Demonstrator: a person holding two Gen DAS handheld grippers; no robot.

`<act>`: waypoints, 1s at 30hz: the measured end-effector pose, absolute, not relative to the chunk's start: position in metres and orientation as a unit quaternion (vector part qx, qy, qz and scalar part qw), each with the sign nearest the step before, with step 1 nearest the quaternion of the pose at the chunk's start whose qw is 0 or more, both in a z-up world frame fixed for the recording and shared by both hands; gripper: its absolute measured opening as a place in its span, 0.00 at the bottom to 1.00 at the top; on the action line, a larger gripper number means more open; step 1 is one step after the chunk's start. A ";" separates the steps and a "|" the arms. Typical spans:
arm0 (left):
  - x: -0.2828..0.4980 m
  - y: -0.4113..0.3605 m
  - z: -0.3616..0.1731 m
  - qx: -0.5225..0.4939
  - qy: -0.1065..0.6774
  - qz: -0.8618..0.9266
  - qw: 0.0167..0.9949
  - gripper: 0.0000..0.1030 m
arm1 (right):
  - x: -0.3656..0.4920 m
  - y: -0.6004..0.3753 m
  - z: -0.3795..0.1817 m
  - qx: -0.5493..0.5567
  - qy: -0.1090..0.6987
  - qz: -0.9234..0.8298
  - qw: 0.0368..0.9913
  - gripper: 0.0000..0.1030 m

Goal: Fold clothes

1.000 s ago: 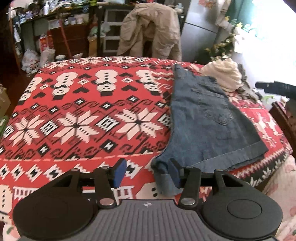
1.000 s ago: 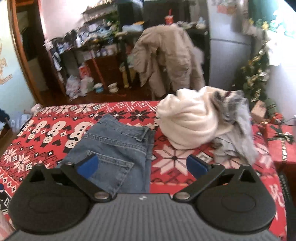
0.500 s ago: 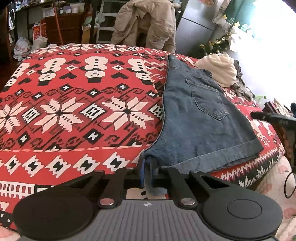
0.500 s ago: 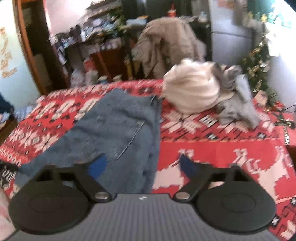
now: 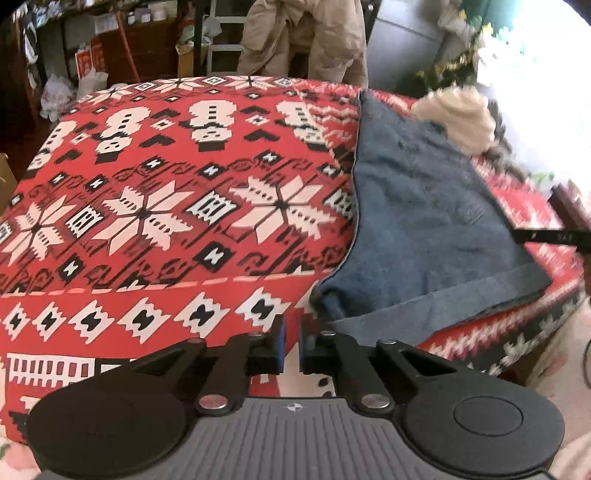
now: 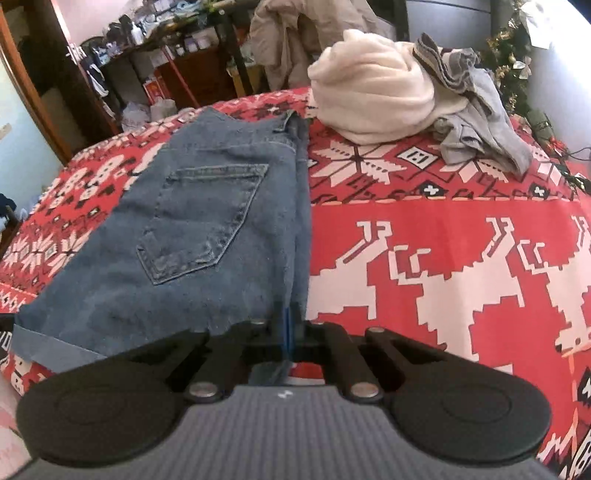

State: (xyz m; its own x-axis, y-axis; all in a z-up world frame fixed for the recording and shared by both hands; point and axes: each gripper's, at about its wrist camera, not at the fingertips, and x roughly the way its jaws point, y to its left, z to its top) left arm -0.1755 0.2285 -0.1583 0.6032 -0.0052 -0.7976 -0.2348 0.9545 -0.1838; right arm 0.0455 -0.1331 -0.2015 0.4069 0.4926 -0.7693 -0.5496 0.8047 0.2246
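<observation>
Blue denim shorts (image 5: 424,221) lie flat on the red patterned blanket (image 5: 166,221), back pocket up. The left gripper (image 5: 292,338) is at the blanket's near edge, its pads pinched to a narrow slit on the bunched hem corner of the shorts. In the right wrist view the shorts (image 6: 207,229) fill the left half. The right gripper (image 6: 291,328) is shut on their near side edge, with denim showing under its fingers. A dark bar of the right gripper (image 5: 554,236) shows at the far right of the left wrist view.
A cream garment (image 6: 373,92) and a grey one (image 6: 480,122) are heaped at the blanket's far side, just beyond the waistband. A beige jacket (image 5: 303,33) hangs over a chair behind the bed. Cluttered shelves (image 6: 155,33) stand further back. The blanket (image 6: 443,258) is bare right of the shorts.
The left gripper closed on the hem corner and now pulls it slightly up. The right gripper dropped to the shorts' near side edge and went from wide open to shut on it.
</observation>
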 end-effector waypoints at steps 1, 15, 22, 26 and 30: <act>-0.176 0.232 -0.155 -0.144 0.436 0.063 0.886 0.10 | 0.047 -0.135 -0.199 -0.027 0.446 0.311 0.839 0.04; 0.017 0.232 -0.117 -0.113 0.390 0.002 0.914 0.27 | 0.171 -0.092 -0.157 0.026 0.390 0.342 0.855 0.18; 0.096 0.216 -0.145 -0.096 0.421 -0.003 0.902 0.22 | 0.239 -0.066 -0.187 0.073 0.416 0.335 0.842 0.12; 0.105 0.216 -0.154 -0.108 0.427 -0.013 0.898 0.22 | 0.258 -0.063 -0.200 0.106 0.434 0.348 0.824 0.03; 0.105 0.218 -0.157 -0.122 0.426 -0.015 0.896 0.22 | 0.271 -0.072 -0.213 0.195 0.451 0.350 0.797 0.03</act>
State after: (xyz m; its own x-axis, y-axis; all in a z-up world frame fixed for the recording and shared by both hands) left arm 0.1050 0.2176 -0.1572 0.6367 -0.1300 -0.7600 -0.0777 0.9698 -0.2310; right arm 0.2708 -0.0723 -0.2126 0.3475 0.7344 -0.5830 -0.3815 0.6787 0.6276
